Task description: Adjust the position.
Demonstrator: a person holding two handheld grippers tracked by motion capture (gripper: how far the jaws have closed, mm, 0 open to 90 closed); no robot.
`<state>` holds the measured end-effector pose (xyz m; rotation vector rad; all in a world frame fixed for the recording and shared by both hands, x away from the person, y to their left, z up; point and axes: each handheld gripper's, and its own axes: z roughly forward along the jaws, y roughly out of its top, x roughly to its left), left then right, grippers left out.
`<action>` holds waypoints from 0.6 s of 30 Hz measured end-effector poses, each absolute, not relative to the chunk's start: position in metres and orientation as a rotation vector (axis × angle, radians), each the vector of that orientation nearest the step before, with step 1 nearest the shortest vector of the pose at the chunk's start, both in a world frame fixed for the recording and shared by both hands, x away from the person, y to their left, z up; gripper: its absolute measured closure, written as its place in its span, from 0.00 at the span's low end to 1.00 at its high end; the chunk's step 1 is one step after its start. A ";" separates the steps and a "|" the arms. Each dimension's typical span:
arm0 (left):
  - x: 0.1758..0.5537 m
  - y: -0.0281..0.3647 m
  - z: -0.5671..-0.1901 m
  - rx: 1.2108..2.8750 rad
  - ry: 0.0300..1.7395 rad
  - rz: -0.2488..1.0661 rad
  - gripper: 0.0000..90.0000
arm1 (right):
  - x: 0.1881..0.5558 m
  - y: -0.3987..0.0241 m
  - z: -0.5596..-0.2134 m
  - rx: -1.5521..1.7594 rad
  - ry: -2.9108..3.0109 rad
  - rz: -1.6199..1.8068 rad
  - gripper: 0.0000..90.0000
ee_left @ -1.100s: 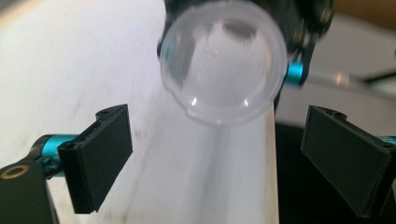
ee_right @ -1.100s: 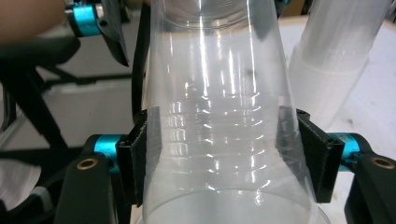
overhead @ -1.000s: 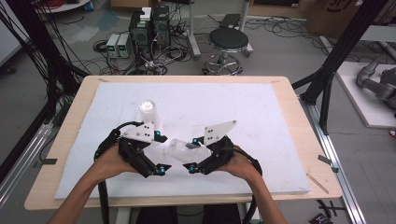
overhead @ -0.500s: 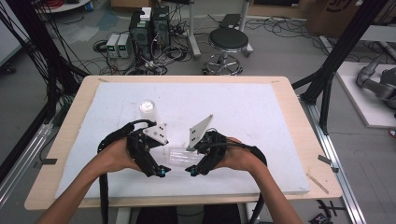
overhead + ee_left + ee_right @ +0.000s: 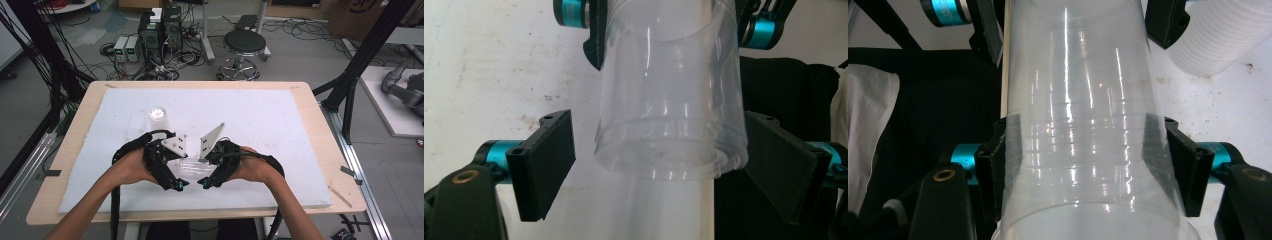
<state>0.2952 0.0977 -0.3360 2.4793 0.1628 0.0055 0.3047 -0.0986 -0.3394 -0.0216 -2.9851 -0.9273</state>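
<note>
Clear plastic cup point(image 5: 192, 166) lies on its side over the near part of the white foam board point(image 5: 280, 120), held betw both grippers, well nearer the person than the stack of cups point(image 5: 157, 119).

R gripper point(image 5: 207, 183): jaws pinching the cup across its wall, pads flat on both sides in right gripper view point(image 5: 1083, 150); cup runs lengthwise away from the cam. Cup looks empty, see-through.

L gripper point(image 5: 176, 186): jaws spread around the cup's other end, have just been closing w/ the cup betw them. In left gripper view point(image 5: 669, 115) the left pad stands clear of the wall, gap visible; right pad sits just beside the wall, contact can't tell. Not gripping yet.

Stack of cups: upright on the board, beyond the held cup on the L-gripper side, apart from it; ribbed white side of it also at top right in right gripper view point(image 5: 1228, 35). Can't tell how many nested.
</note>
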 end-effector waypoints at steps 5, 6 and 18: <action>0.295 0.092 -0.337 2.484 0.146 -0.011 0.22 | 0.304 -0.098 -0.340 -0.021 -2.987 -0.918 0.37; 0.296 0.092 -0.337 2.486 0.144 -0.014 0.25 | 0.304 -0.098 -0.340 -0.017 -2.987 -0.916 0.37; 0.296 0.092 -0.338 2.471 0.123 -0.009 0.46 | 0.305 -0.097 -0.340 -0.011 -2.984 -0.926 0.37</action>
